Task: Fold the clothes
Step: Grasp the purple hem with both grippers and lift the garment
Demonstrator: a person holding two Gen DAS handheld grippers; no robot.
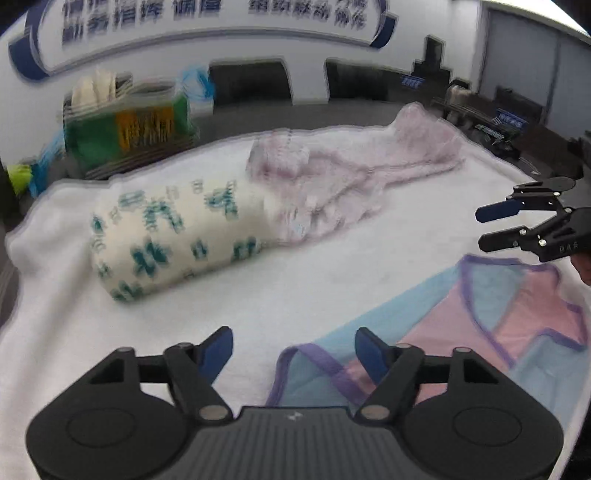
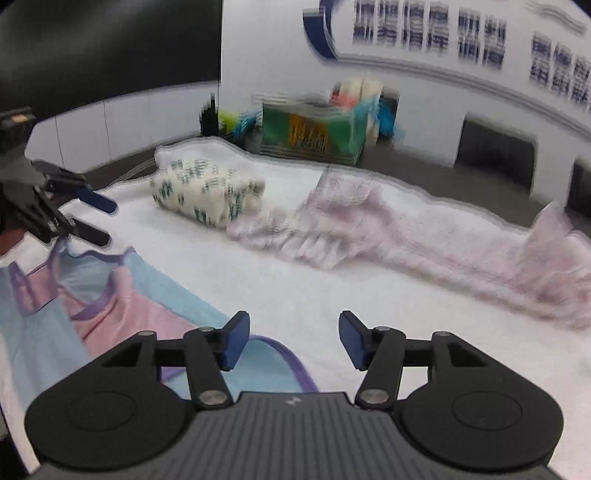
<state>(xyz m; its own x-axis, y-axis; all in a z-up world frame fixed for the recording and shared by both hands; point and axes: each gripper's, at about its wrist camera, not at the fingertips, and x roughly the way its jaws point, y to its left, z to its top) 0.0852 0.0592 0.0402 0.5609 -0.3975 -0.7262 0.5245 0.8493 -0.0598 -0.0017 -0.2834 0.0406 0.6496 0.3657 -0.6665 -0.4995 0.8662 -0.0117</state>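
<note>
A blue and pink garment with purple trim lies flat on the white cloth-covered table; it also shows in the right wrist view. My left gripper is open and empty, just above the garment's near edge. My right gripper is open and empty over the garment's other end. Each gripper shows in the other's view: the right gripper and the left gripper, both open above the garment. A cream bundle with teal print and a crumpled pale pink garment lie further back.
A green and orange box with stacked items stands behind the table at the left. A white wall with blue lettering is beyond. The table's far edge drops to a dark floor.
</note>
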